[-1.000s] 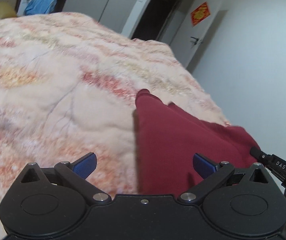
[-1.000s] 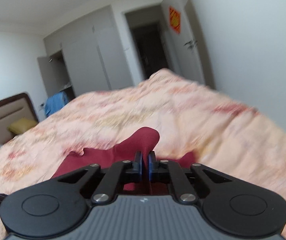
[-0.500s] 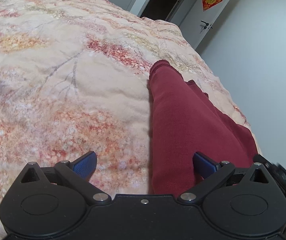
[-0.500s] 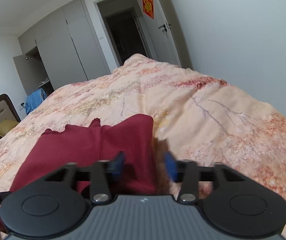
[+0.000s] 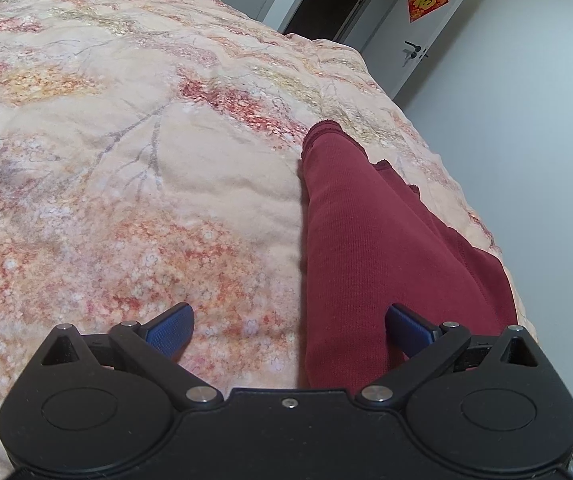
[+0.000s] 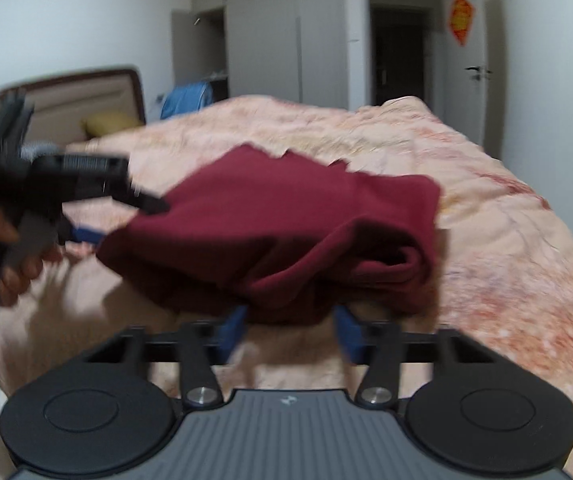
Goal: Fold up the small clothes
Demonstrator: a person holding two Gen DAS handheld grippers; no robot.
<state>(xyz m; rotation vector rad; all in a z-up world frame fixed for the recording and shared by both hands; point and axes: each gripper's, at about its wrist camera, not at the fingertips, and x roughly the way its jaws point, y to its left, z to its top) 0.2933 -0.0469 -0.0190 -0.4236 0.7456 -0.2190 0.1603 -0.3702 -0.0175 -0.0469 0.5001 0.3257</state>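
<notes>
Risk: folded garment (image 6: 286, 216) at 12 o'clock may unroll; both grippers (image 5: 288, 330) (image 6: 290, 330) spread, holding nothing.

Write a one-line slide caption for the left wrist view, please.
Open left gripper above a flowered blanket, its fingers straddling the edge of a folded dark red garment.

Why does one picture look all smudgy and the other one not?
Right wrist view: motion blur smears the red garment, the left gripper and the quilt. Left wrist view: sharp, knit ribs showing on the garment, though the fisheye bends the door.
</notes>
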